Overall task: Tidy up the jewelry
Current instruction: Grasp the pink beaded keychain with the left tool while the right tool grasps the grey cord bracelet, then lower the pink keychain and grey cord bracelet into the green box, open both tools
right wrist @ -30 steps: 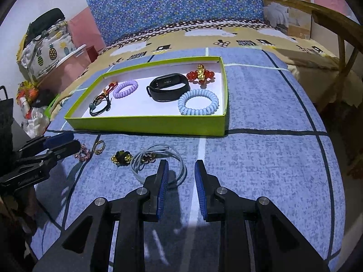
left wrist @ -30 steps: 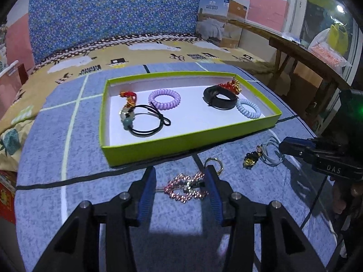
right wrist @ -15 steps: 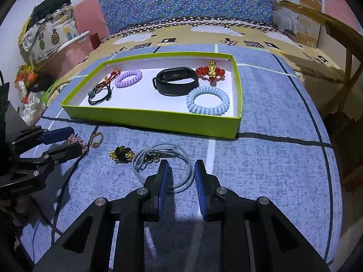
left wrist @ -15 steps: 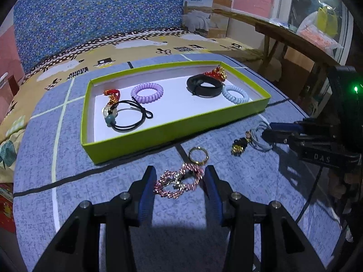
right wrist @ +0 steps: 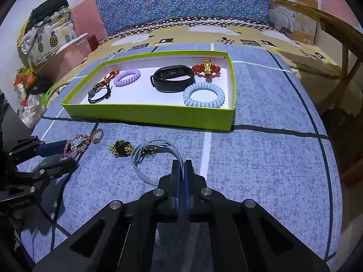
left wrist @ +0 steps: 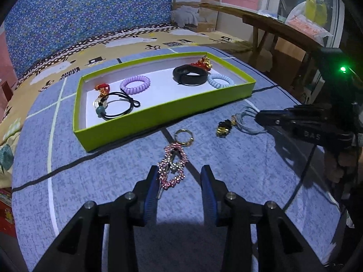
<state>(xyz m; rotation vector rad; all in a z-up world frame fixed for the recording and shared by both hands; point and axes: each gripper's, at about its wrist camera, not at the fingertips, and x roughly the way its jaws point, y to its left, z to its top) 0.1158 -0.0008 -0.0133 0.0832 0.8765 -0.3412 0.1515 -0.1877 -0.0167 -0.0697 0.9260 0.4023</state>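
A green tray (left wrist: pixel 158 111) (right wrist: pixel 147 114) on the blue cloth holds a purple coil tie (left wrist: pixel 135 83), a black band (right wrist: pixel 172 78), a light blue coil tie (right wrist: pixel 203 95), a red bead charm (right wrist: pixel 206 68) and a black cord bracelet (left wrist: pixel 113 108). My left gripper (left wrist: pixel 179 176) is open around a pink beaded keychain (left wrist: pixel 172 166) (right wrist: pixel 76 146) with a gold ring (left wrist: pixel 183 136). My right gripper (right wrist: pixel 181 165) is shut on a grey cord bracelet (right wrist: pixel 149 156) (left wrist: pixel 246 122). A black and gold charm (right wrist: pixel 120 149) (left wrist: pixel 223 128) lies beside it.
A blue patterned cushion (right wrist: pixel 181 0) stands behind the tray. A cardboard box (left wrist: pixel 195 9) and a wooden chair (right wrist: pixel 335 38) are at the right. Bags (right wrist: pixel 45 36) sit at the left edge.
My right gripper has closed on the grey cord bracelet. My left gripper has shifted so the pink keychain lies against its left finger.
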